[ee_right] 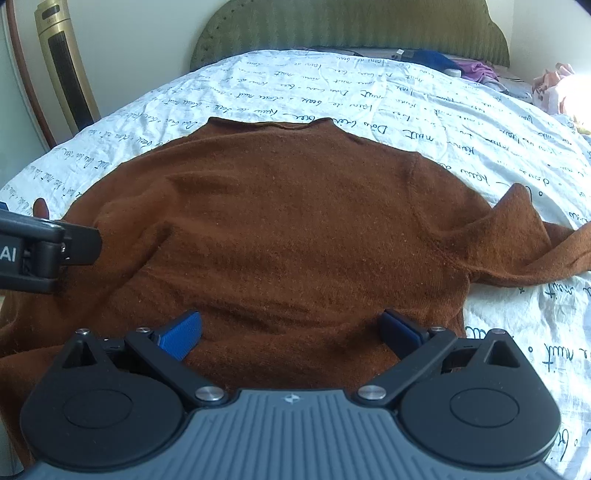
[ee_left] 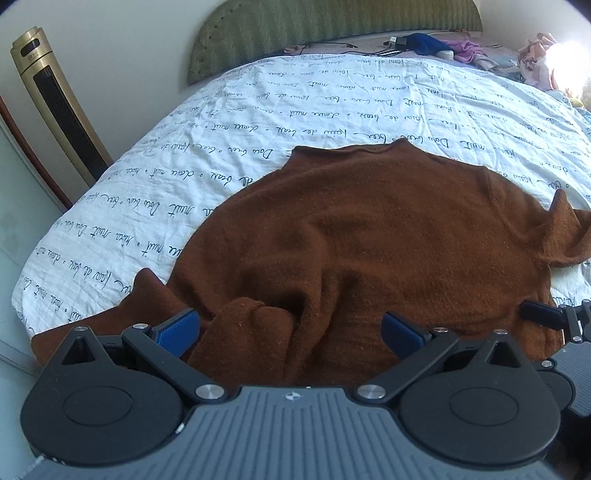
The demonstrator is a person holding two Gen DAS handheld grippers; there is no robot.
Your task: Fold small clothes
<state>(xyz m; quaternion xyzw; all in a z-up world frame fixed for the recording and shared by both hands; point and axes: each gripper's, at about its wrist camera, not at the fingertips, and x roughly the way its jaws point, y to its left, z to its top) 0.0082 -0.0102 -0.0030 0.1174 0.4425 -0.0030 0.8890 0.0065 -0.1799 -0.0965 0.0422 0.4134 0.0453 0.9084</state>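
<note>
A brown knit sweater (ee_left: 369, 229) lies spread on the bed, collar toward the headboard; it also shows in the right wrist view (ee_right: 288, 221). My left gripper (ee_left: 291, 328) is open over the sweater's near left hem, where the cloth is bunched between the blue pads (ee_left: 177, 330). My right gripper (ee_right: 291, 332) is open over the near right hem, with flat cloth between its pads (ee_right: 183, 334). The right gripper's finger shows at the right edge of the left view (ee_left: 546, 315). The left gripper shows at the left edge of the right view (ee_right: 51, 251). The right sleeve (ee_right: 546, 251) lies folded out to the right.
The bed has a white cover with script print (ee_left: 258, 110) and a green headboard (ee_left: 332, 33). Loose clothes and cables (ee_left: 461, 48) lie at the far side. A gold tower fan (ee_left: 55, 103) stands left of the bed. The bed's left edge (ee_left: 33, 288) is close.
</note>
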